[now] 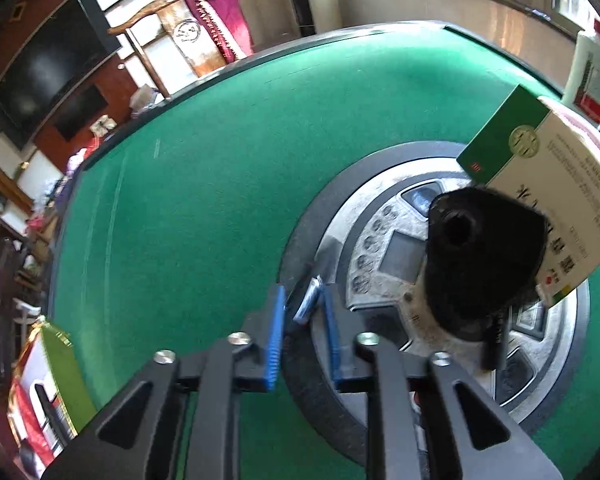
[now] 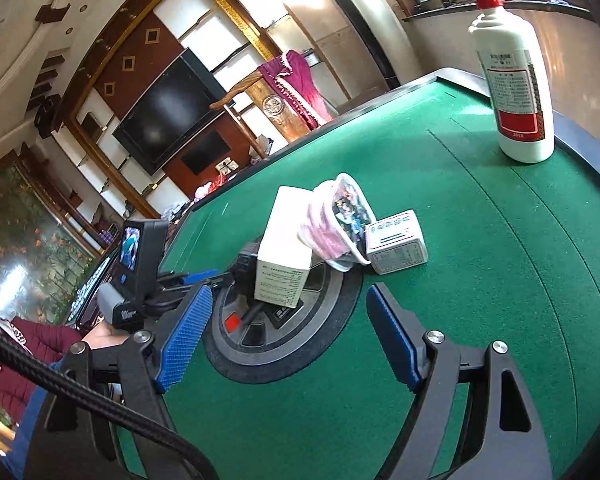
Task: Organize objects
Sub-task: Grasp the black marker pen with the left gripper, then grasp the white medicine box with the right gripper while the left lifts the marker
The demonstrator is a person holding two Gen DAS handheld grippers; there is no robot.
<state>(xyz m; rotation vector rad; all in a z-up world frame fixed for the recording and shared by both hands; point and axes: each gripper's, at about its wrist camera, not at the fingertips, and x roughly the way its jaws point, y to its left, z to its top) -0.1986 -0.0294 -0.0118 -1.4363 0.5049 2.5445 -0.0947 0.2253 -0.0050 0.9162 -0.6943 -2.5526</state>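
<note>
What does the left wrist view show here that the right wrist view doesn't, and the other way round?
Left wrist only: the left gripper shut on a small silvery object, and a black knob on the round centre panel. Right wrist only: the open right gripper, a pink pouch, a small white box and a person's maroon sleeve. Both: green table, tall white box, white bottle.

The left wrist view looks steeply down, close over the round centre console [image 1: 384, 256] of the green worktop [image 1: 204, 184]. The right wrist view sits farther back and tilts shallower, facing the far edge and the white bottle [image 2: 514, 88] at its corner. Both share the console (and the green-and-white box [image 1: 540, 184]).
</note>
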